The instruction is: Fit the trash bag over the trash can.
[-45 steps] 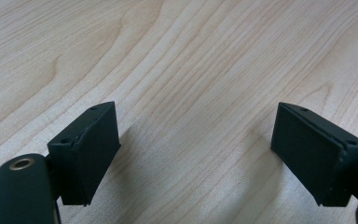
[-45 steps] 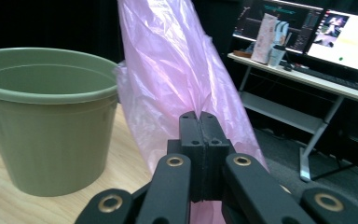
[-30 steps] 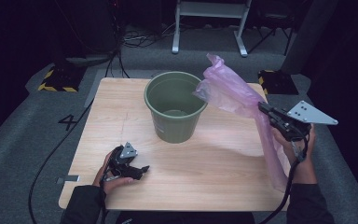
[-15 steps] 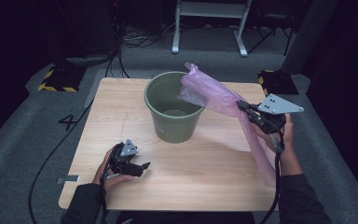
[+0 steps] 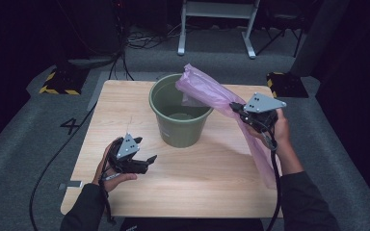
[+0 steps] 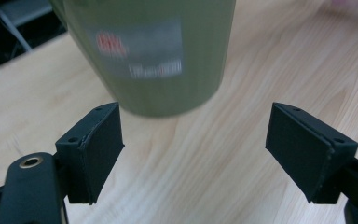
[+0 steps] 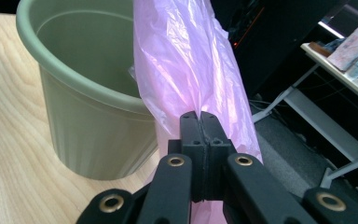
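Right claw (image 5: 236,109) clenched on a pink plastic bag (image 5: 207,89) draped over the rim of the green bucket (image 5: 179,115) mid-desk (image 5: 212,173); left claw (image 5: 147,161) released, empty, near the desk's left front

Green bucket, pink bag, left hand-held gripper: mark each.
green bucket (image 5: 179,131): high view, front outer wall.
pink bag (image 7: 186,70): right gripper view, crumpled film above the shut jaws.
left hand-held gripper (image 5: 147,161): high view, between its fingertips.
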{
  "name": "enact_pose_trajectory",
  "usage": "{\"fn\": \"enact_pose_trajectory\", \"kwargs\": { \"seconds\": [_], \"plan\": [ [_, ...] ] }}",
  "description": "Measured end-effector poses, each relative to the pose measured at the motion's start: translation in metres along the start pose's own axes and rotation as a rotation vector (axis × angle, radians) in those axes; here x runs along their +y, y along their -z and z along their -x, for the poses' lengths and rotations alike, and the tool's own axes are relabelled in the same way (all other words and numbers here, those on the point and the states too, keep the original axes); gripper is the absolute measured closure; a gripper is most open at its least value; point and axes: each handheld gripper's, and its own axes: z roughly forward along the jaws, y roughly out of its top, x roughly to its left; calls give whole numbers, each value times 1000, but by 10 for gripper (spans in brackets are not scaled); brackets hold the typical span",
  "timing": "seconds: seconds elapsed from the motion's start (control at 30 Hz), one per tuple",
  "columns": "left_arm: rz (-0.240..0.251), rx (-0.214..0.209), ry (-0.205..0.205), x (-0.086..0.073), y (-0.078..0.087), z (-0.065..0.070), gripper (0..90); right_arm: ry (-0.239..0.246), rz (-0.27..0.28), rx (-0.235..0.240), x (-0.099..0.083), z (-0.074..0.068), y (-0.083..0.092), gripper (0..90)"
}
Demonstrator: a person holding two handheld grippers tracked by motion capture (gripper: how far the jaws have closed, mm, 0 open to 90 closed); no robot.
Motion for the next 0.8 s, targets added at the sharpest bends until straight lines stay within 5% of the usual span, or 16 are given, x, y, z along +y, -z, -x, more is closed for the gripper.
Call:
{"fn": "enact_pose_trajectory", "kwargs": {
  "seconds": [0.27, 0.43, 0.8],
  "plan": [
    [106, -4, -77, 44, 13, 12, 187, 51, -37, 39, 10, -5, -12, 900],
    [132, -9, -124, 62, 10, 22, 194, 72, -50, 60, 14, -10, -18, 900],
    [171, -1, -115, 97, 0, 9, 230, 95, -53, 86, 16, -14, -23, 900]
  ]
}}
